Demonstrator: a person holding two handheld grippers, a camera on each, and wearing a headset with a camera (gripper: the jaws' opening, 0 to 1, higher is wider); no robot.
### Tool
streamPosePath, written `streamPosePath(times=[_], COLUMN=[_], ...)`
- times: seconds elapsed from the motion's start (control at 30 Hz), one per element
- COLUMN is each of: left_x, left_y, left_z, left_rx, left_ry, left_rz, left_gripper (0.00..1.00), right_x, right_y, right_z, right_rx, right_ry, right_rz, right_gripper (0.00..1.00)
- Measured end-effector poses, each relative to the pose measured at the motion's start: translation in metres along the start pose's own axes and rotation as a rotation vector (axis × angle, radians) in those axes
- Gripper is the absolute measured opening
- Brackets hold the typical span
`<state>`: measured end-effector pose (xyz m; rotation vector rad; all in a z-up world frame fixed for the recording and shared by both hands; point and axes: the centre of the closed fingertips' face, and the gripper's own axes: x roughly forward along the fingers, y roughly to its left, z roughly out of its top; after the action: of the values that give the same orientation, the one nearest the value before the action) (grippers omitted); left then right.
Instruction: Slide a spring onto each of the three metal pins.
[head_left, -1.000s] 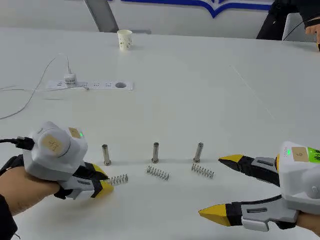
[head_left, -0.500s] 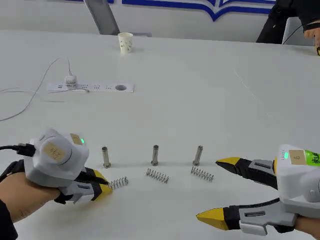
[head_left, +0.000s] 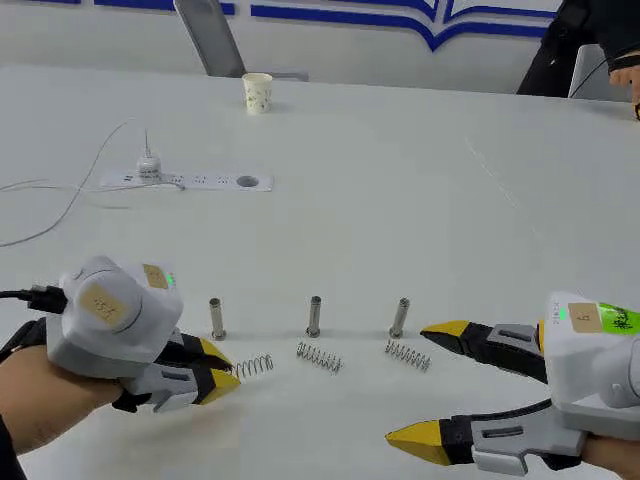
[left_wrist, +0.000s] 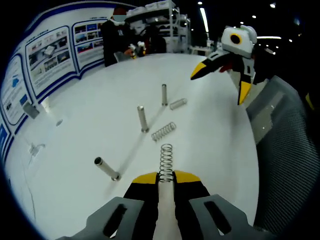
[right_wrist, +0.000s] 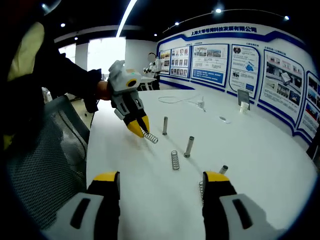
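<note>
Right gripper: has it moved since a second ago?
Yes. The right gripper has edged left, its upper tip now nearer the rightmost pin.

One end of a spring (left_wrist: 165, 159) is clamped between the yellow tips of the left claw (left_wrist: 165, 177), its coils projecting forward over the white bench (left_wrist: 90, 120). Three metal pins (left_wrist: 143, 118) are seen ahead, with two loose springs (left_wrist: 164, 131) laid beside the middle and far ones. Beyond them the right claw (left_wrist: 219, 87) is held with its jaws spread.

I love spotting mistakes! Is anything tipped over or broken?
Nothing stands out. The left pin, middle pin and right pin stand upright; the middle spring and right spring lie beside them; the left gripper pinches the left spring.
</note>
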<state>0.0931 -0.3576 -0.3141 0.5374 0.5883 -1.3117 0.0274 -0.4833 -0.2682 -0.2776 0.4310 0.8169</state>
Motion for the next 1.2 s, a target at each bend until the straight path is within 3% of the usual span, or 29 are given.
streamPosePath(times=[0.37,0.63,0.83,1.2], left_x=[-0.011,-0.016,-0.021,-0.021], left_y=[-0.017,-0.024,-0.027,-0.045], left_z=[0.031,0.040,0.048,0.054], left_rx=[0.056,0.085,0.106,0.164], left_ry=[-0.057,-0.069,-0.087,-0.106], left_rz=[-0.025,-0.039,-0.045,-0.085], left_gripper=[0.10,0.10,0.10,0.10], right_x=[0.012,0.019,0.027,0.036], right_y=[0.008,0.017,0.020,0.031], right_z=[0.013,0.025,0.035,0.043], right_rx=[-0.020,-0.020,-0.043,-0.064], right_ry=[0.000,-0.012,-0.019,-0.029], right_rz=[0.049,0.103,0.124,0.169], right_gripper=[0.59,0.46,0.43,0.32])
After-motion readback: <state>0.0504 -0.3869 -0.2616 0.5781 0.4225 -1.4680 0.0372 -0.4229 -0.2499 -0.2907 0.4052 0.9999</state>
